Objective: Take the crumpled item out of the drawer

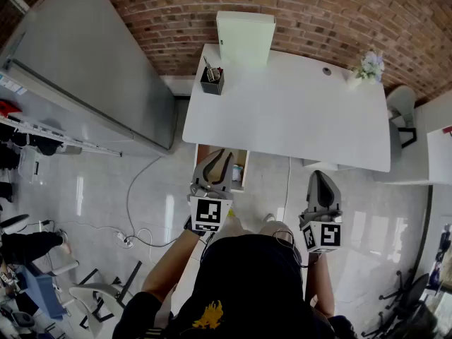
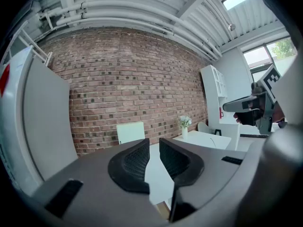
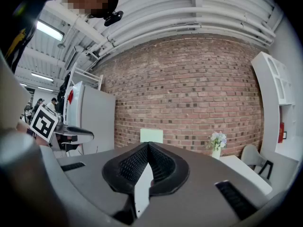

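Note:
Under the front left corner of the white desk (image 1: 296,111) a wooden drawer (image 1: 242,167) stands pulled out. My left gripper (image 1: 219,158) hovers right above it and hides most of its inside. Its jaws stand a little apart with nothing between them (image 2: 154,145). I cannot make out the crumpled item in any view. My right gripper (image 1: 321,176) hangs over the floor just before the desk's front edge, right of the drawer. It is shut (image 3: 147,144) and empty. Both grippers point at the brick wall.
On the desk stand a black pen holder (image 1: 212,80) at the back left, a pale green box (image 1: 245,37) against the wall and a small flower vase (image 1: 370,66) at the back right. A grey cabinet (image 1: 85,62) stands left, a white chair (image 1: 402,104) right, cables (image 1: 134,237) on the floor.

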